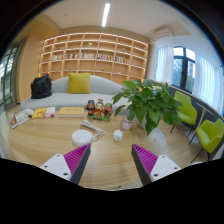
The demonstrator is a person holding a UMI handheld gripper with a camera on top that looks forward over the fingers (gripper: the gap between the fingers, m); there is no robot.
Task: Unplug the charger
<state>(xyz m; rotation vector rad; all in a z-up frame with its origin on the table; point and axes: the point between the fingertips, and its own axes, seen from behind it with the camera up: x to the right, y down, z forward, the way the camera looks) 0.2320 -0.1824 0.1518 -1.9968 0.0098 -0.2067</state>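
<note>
A small white block, likely the charger (117, 135), stands on the wooden table (110, 170) just ahead of my fingers, near the foot of a potted plant. A pale elongated object (92, 127), possibly a power strip, lies to its left; I cannot make out a cable. My gripper (110, 160) is open and empty, low over the table. Its magenta pads (75, 157) stand wide apart with bare wood between them. The white block is beyond the fingertips, slightly right of the middle of the gap.
A leafy potted plant (146, 100) stands right of the block. A white plate (82, 136) lies to its left, small figures (97, 108) and books (30, 116) farther back. Beyond are a grey sofa (70, 92), shelves (95, 55) and green chairs (208, 132).
</note>
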